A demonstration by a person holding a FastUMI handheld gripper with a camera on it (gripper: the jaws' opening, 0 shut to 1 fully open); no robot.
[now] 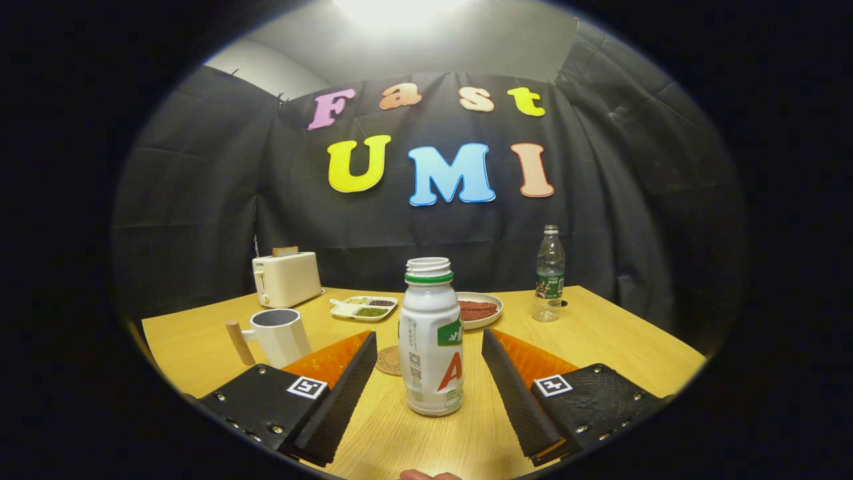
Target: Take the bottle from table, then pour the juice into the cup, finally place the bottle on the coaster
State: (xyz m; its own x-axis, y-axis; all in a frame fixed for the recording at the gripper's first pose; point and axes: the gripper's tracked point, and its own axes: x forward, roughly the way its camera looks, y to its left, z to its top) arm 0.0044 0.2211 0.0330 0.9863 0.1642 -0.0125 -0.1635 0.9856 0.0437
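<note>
A white juice bottle [432,340] with a green ring under its uncapped neck stands upright on the wooden table [600,340], right between my two fingers. My gripper [430,347] is open, with a gap on each side of the bottle and no finger touching it. A white cup [278,335] with a wooden handle stands beyond the left finger [336,393]. A round cork coaster [390,361] lies just left of the bottle, partly hidden behind it and the left finger.
At the back of the table stand a white toaster [286,278], a divided dish of beans [364,308], a plate with something reddish-brown [478,309] and a clear water bottle [550,273]. A fingertip of a person [426,475] shows at the near edge.
</note>
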